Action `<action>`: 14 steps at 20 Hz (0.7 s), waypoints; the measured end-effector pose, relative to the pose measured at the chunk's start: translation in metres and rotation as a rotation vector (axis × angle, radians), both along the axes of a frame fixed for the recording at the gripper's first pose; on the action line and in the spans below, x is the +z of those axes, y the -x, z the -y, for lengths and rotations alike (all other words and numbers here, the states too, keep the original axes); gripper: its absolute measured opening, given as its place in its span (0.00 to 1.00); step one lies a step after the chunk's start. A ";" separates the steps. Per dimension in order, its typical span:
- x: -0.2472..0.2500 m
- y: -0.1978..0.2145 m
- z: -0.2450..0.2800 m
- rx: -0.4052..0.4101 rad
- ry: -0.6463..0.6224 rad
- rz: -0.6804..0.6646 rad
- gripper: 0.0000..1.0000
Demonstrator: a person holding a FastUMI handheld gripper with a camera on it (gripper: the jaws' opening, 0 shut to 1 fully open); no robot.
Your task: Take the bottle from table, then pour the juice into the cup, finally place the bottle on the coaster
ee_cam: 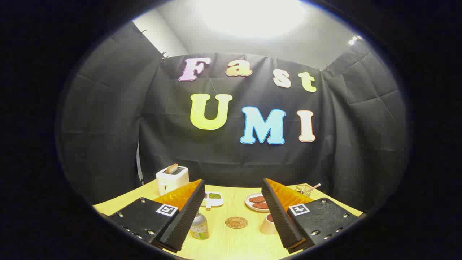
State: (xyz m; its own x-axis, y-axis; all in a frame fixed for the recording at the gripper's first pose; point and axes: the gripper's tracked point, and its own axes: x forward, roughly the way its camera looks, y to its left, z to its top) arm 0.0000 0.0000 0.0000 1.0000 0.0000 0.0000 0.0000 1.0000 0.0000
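Observation:
My gripper (232, 216) stands open above the wooden table (231, 245), nothing between its fingers. A small bottle (199, 226) with a silver cap and a green label stands upright just inside the left finger (184, 220), partly hidden by it. A round brown coaster (236, 222) lies flat on the table between the fingers, to the right of the bottle. A pale cup (267, 224) with dark contents stands beside the right finger (283, 216), which covers its right side.
At the back left is a white toaster (172, 179) with a slice of bread in it. A white dish (213, 199) with green contents and a plate (254, 201) of brown patties lie beyond the coaster. A wire basket (304, 189) sits back right.

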 end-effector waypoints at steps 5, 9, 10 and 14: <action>-0.001 -0.002 -0.004 0.009 -0.015 0.021 0.96; -0.007 -0.003 -0.010 0.019 -0.015 0.017 0.96; -0.009 -0.003 -0.014 0.030 -0.024 0.014 0.96; -0.013 -0.003 -0.018 0.041 -0.035 0.011 0.96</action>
State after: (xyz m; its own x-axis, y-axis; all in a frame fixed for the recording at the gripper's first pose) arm 0.0033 0.0183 -0.0127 0.9991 0.0409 0.0115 -0.0413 0.9986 0.0345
